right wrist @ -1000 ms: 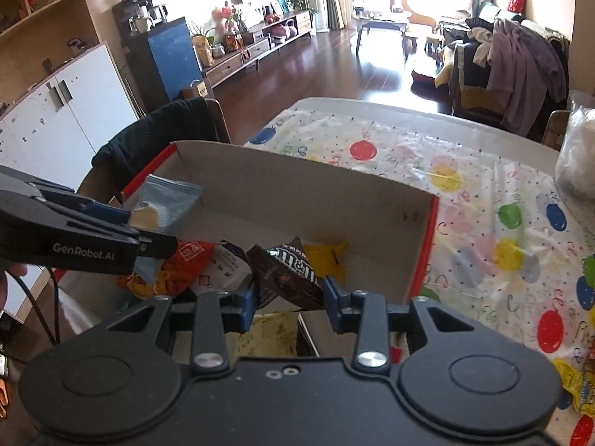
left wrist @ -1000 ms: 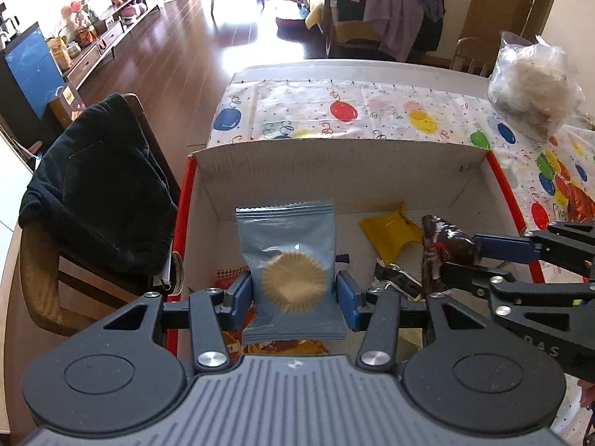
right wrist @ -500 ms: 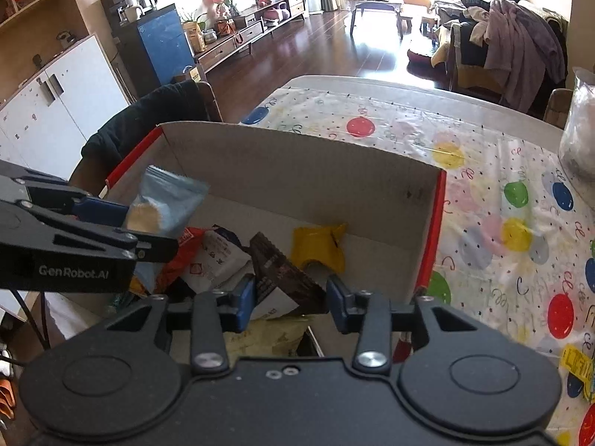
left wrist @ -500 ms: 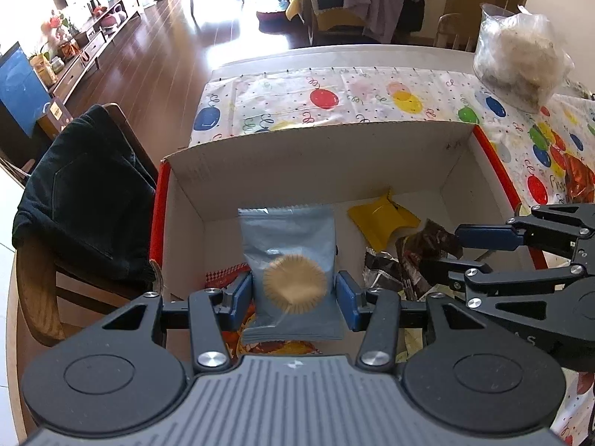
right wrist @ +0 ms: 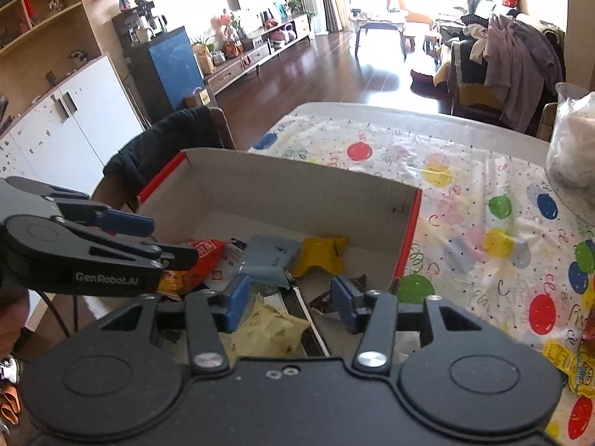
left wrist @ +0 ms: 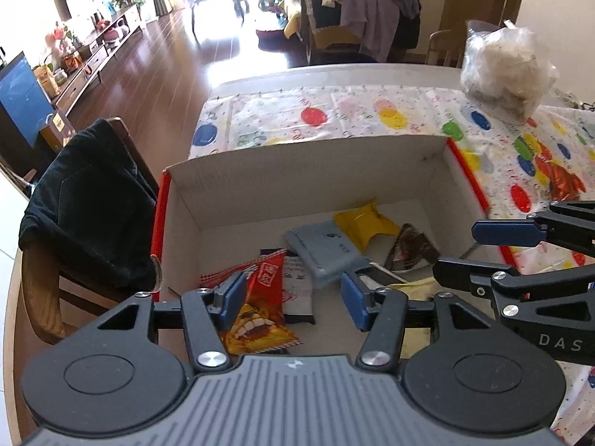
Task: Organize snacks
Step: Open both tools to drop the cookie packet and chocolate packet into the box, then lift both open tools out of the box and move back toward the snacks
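Observation:
A cardboard box [left wrist: 305,152] [right wrist: 297,171] with red outer sides stands on the table and holds several snack packets. The blue cookie packet [left wrist: 323,252] [right wrist: 269,260] lies flat inside, beside a yellow packet [left wrist: 366,223] [right wrist: 321,254] and a red packet [left wrist: 260,286]. A brown chocolate packet [left wrist: 409,249] [right wrist: 323,303] lies by the right wall. My left gripper [left wrist: 292,299] [right wrist: 167,239] hovers over the box, its jaws opening with nothing gripped. My right gripper [right wrist: 290,303] [left wrist: 472,251] is also opening and empty, above a pale yellow packet [right wrist: 267,330].
A chair draped with a black garment [left wrist: 85,204] stands left of the box. A clear bag of white stuff [left wrist: 502,67] sits at the table's far right. Loose snack packets [right wrist: 565,364] [left wrist: 561,182] lie on the balloon-print tablecloth [right wrist: 483,223] to the right.
The left gripper let go of the blue cookie packet, which now lies flat in the box. The right gripper released the brown packet. Both grippers widened and drew back a little.

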Demonstrator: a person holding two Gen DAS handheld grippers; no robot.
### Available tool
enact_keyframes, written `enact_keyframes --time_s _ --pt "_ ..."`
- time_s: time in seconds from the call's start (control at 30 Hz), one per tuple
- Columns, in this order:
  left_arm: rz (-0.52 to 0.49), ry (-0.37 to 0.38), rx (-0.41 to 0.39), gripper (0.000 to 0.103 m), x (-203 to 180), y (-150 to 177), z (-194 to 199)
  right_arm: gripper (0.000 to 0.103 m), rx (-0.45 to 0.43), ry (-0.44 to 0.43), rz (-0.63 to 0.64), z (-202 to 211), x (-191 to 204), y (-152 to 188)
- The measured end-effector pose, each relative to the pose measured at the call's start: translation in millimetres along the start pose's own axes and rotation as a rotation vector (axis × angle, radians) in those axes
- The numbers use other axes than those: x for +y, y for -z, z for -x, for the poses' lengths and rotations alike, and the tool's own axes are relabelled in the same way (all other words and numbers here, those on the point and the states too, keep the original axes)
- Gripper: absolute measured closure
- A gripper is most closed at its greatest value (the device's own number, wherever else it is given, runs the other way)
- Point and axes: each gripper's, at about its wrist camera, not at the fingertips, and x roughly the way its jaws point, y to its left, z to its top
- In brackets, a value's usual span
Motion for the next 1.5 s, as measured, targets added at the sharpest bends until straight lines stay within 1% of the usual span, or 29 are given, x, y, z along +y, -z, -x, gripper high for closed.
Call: enact_keyframes --time_s 0.13,0.23,0.37,0.47,0.53,0.57,0.63,0.73,0.9,1.0,1.1,1.2,1.23,1.3,1.5 --pt "-0.010 0.020 -0.029 0.045 -11.2 0.1 13.1 0.043 -0.026 -0.016 -0.011 18.3 -3.3 2.0" --pt "-0.016 0.035 -0.051 0.043 -20.1 0.1 22.9 0.040 -0.046 -0.019 -0.014 30.4 -5.1 3.4" --pt "-0.023 0.055 -0.079 0.038 -31.6 -1.5 35.8 0.037 -0.075 -0.026 -0.023 47.3 -12.0 4.2" --pt "-0.023 0.066 -0.100 0.036 -40.0 -3.4 44.1 0.027 -0.099 -0.026 -0.036 59.6 -18.6 5.9" --pt "-0.019 0.074 -0.111 0.033 -45.8 -5.0 48.4 0.024 -0.115 -0.023 -0.046 68.7 -24.5 7.3" --pt "-0.017 0.079 -0.116 0.031 -48.8 -5.6 50.5 0.023 -0.121 -0.021 -0.049 72.0 -26.6 8.1" --pt "-0.015 0.089 -0.127 0.030 -56.5 -6.8 54.4 0.022 -0.133 -0.019 -0.057 80.2 -33.6 10.7" --pt "-0.020 0.105 -0.139 0.030 -69.1 -8.9 57.9 0.019 -0.147 -0.014 -0.068 92.3 -46.2 15.4" --pt "-0.035 0.122 -0.178 0.023 -94.1 -10.4 63.9 0.015 -0.162 -0.003 -0.073 109.2 -66.3 24.5" --pt "-0.046 0.138 -0.191 0.022 -110.4 -12.5 65.7 0.013 -0.166 0.002 -0.071 118.8 -78.2 30.6" --pt "-0.054 0.158 -0.195 0.021 -126.5 -14.6 65.2 0.012 -0.170 0.016 -0.072 128.9 -93.0 36.6" --pt "-0.062 0.176 -0.198 0.020 -144.4 -16.3 62.8 0.008 -0.173 0.030 -0.083 139.6 -109.9 43.1" --pt "-0.064 0.178 -0.199 0.020 -149.7 -16.8 61.8 0.005 -0.174 0.038 -0.090 142.9 -116.6 45.8" --pt "-0.066 0.170 -0.201 0.020 -162.9 -17.8 57.5 0.003 -0.173 0.052 -0.101 148.5 -130.2 51.1" --pt "-0.062 0.195 -0.186 0.020 -198.8 -20.5 41.2 0.000 -0.145 0.075 -0.106 162.4 -173.0 67.7"
